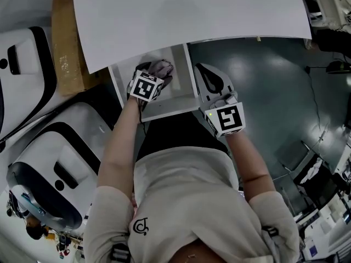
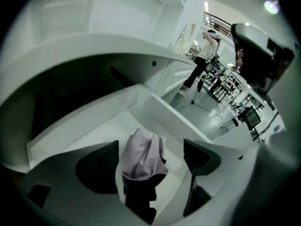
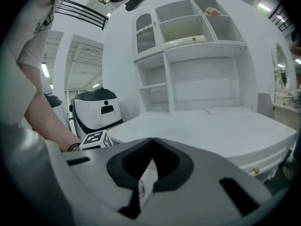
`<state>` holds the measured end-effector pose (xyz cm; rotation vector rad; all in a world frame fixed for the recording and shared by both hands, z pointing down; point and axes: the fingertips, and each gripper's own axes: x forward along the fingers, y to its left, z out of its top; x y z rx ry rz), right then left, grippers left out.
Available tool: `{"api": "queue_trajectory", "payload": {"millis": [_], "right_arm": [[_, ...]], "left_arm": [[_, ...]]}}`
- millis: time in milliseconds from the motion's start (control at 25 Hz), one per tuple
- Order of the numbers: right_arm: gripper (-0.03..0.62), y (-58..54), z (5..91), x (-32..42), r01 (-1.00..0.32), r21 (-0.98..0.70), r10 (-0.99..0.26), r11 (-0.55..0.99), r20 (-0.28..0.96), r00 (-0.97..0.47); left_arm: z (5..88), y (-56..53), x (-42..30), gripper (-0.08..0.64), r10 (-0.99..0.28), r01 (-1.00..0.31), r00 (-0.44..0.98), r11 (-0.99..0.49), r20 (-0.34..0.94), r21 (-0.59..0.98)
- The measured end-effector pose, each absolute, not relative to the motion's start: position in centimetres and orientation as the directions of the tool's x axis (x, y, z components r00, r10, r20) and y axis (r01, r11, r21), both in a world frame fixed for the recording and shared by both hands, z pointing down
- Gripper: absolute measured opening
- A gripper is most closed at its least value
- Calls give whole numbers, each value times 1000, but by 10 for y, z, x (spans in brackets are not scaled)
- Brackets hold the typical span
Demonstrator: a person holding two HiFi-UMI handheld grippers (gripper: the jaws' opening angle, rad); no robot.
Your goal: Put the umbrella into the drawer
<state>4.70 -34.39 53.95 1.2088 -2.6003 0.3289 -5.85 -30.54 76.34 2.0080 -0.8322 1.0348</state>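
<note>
The folded lilac umbrella [image 1: 162, 68] with its black handle end lies inside the open white drawer [image 1: 171, 110] under the desk. In the left gripper view the umbrella [image 2: 141, 155] sits on the drawer floor between my two dark jaws, with a gap on each side. My left gripper [image 1: 152, 76] [image 2: 150, 147] hangs open above it, pointing steeply down. My right gripper [image 1: 202, 70] is beside the drawer's right wall, pointing toward the desk. Its jaws [image 3: 151, 140] meet at the tips and I see nothing held between them.
The white desk top [image 1: 192, 10] overhangs the drawer's back. White rounded machines [image 1: 55, 163] and a cardboard piece [image 1: 67, 43] stand at the left. Grey floor [image 1: 263, 92] lies to the right. A white shelf unit [image 3: 197, 69] rises behind the desk. A person [image 2: 202, 60] stands far off.
</note>
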Motion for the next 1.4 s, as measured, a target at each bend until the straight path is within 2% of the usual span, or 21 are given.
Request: {"api": "queue_trajectory", "payload": {"millis": [80,120,280,440,920,1200,1400], "right_arm": [[6,-341,531,43,-769,-89,-714,634,316,-625],[6,-339,526,41,-767,-87,-713,636,313,-627],[6,-332,511,34,-761,-75,-710,645,308,-633],[6,-321,494,22,-752,-81,-704,654,299,-644],[6,-301,435,-18,-761,-46,-732,647,244,-637],[6,-299,392,-35,-752,-2,-740,659,182,-648],[6,-300,369,-46,-743,27,-738,669,138,-660]], "left_arm": [[746,-303,-57,425,-227,-777,481,-558,847,292],[736,-302,-57,377,-241,-774,483,-567,842,282],[692,-307,-58,110,-341,-784,494,-572,800,241],[644,-310,-57,21,-428,-782,516,-589,742,204],[485,-301,-112,12,-670,-815,528,-572,522,91],[395,-290,-148,12,-796,-837,534,-546,285,43],[360,-278,-178,12,-860,-875,480,-484,175,23]]}}
